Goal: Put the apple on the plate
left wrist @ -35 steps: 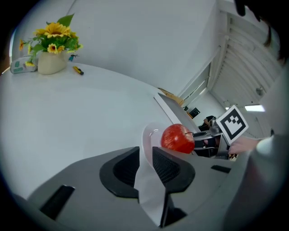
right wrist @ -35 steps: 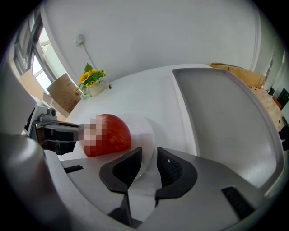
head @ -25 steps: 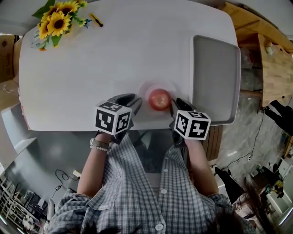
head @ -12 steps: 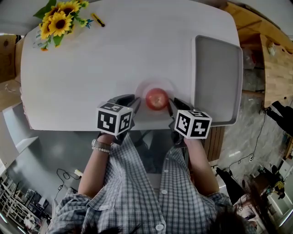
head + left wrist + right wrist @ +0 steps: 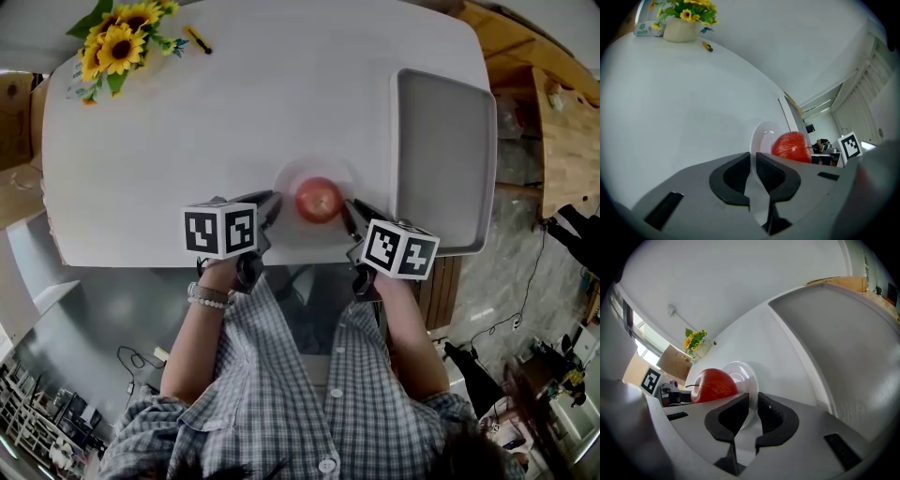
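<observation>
1. Plainly, the left gripper is closing its jaws on the left rim of the plate, and the rim runs between its pads.
2. On the plate's middle sits the apple, just right of those jaws, so the task looks done.
3. At the plate's right rim, the right gripper pinches the edge, and both hands are equally near.
4. Only the gripper views show the rim inside the jaws, while the head view alone shows the whole plate.

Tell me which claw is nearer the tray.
Right. The right claw is beside the tray; the left claw, closing on the plate, is beyond the apple.
</observation>
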A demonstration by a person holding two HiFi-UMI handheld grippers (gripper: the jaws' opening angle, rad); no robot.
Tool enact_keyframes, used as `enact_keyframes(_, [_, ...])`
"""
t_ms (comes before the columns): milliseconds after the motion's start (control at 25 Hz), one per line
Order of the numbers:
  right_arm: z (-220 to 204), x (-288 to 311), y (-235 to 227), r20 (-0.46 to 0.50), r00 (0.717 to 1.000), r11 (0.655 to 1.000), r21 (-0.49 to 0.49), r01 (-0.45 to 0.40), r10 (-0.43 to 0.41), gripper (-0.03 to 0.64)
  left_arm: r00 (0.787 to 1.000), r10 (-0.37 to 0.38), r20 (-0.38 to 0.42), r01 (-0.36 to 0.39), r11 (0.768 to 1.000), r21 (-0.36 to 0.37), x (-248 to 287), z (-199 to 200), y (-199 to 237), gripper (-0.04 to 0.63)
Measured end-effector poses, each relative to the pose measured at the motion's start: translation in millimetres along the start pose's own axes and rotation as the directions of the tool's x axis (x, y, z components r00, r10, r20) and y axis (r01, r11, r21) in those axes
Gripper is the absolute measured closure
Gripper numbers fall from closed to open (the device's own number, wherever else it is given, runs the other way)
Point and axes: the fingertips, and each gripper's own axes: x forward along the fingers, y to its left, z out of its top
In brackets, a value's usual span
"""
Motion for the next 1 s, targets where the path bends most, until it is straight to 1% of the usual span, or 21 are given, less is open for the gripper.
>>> enact_keyframes(200, [5.7, -2.1, -0.4, 0.009, 1.0, 1.0, 0.026, 0.004, -0.004, 0.552, 1.0, -0.013, -0.01, 0.013, 0.999, -0.05, -1.0, 0.0, -2.0, 0.554])
enact_keyframes(400, [8.9, -4.7, 0.6, 0.016, 1.0, 0.998, 0.058, -0.003, 0.002, 0.555, 0.999, -0.032, -0.006, 0.032, 0.996, -0.081, -5.0, 3.9, -6.2, 0.557])
enact_keyframes(720, [19.4, -21.1, 3.5, 0.044, 0.999, 0.994, 0.108, -0.029, 0.024, 0.555, 0.999, -0.04, 0.001, 0.04, 0.997, -0.059, -13.7, 16.6, -23.7, 0.557])
enact_keyframes(1000, [40.7, -37.5, 0.5, 0.075, 0.997, 0.994, 0.097, -0.039, 0.032, 0.557, 0.999, -0.041, 0.018, 0.041, 0.998, -0.043, -15.1, 30.3, -45.0, 0.557])
